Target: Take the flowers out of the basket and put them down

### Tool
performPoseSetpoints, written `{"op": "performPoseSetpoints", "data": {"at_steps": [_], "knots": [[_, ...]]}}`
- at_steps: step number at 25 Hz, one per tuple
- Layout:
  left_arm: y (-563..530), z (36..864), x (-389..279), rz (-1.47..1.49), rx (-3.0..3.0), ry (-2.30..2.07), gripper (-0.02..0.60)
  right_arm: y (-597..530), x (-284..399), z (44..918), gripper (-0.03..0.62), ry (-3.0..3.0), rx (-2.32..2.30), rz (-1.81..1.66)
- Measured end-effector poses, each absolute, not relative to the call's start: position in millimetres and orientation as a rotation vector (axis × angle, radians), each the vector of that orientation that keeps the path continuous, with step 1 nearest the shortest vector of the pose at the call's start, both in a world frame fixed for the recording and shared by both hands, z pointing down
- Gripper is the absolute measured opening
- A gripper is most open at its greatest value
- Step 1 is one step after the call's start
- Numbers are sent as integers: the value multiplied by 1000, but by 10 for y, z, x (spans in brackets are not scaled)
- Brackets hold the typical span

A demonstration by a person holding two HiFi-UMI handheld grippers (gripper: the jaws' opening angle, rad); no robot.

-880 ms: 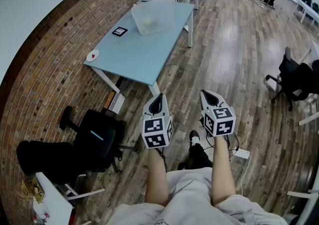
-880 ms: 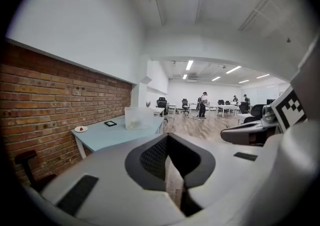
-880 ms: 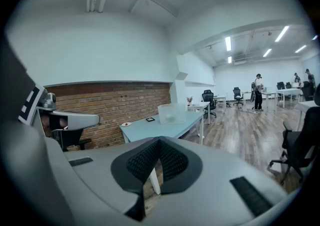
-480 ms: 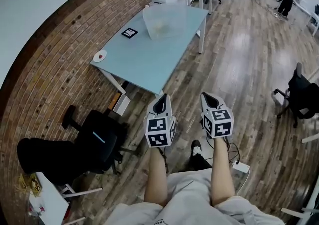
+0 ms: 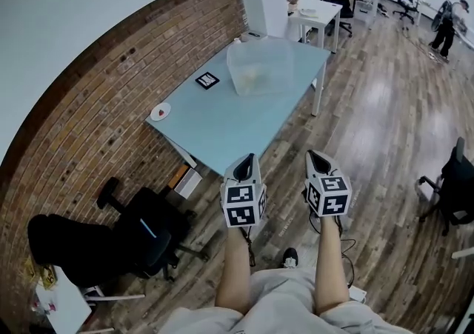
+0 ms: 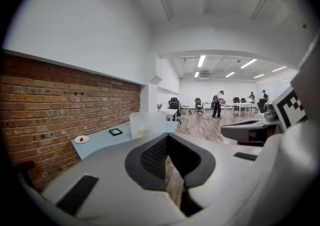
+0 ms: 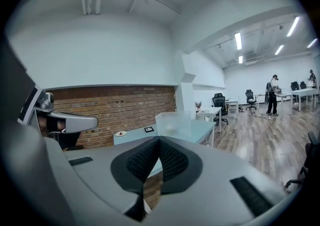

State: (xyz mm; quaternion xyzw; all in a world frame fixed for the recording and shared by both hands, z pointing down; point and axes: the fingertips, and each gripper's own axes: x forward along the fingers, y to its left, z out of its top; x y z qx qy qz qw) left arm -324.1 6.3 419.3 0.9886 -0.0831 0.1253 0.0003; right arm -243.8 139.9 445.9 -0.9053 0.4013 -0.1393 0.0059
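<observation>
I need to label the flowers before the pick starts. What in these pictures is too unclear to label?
- Basket contents: in the head view the frosted basket shows only a pale yellowish smear through its walls; in both gripper views it is too small.
- Red item on the small plate: too small to identify in the head view.
- Black square object on the table: too small to tell what it is.
</observation>
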Motion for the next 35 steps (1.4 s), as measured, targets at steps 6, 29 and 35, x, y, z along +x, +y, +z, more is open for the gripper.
{"op": "performPoseSetpoints", "data": {"at_steps": [6,29,35], "knots": [[44,4295,-2947,428,3047,-303,21,1386,-2091,4573,5,1260,-2801,-489],[-742,4603,-1316,441,2976,-300,21,574,-456,4699,5,1296,-2744,-515],[-1427,4453,-671,323,2903,-434,25,92,213,4743,5,1372,-2802,-585]]}}
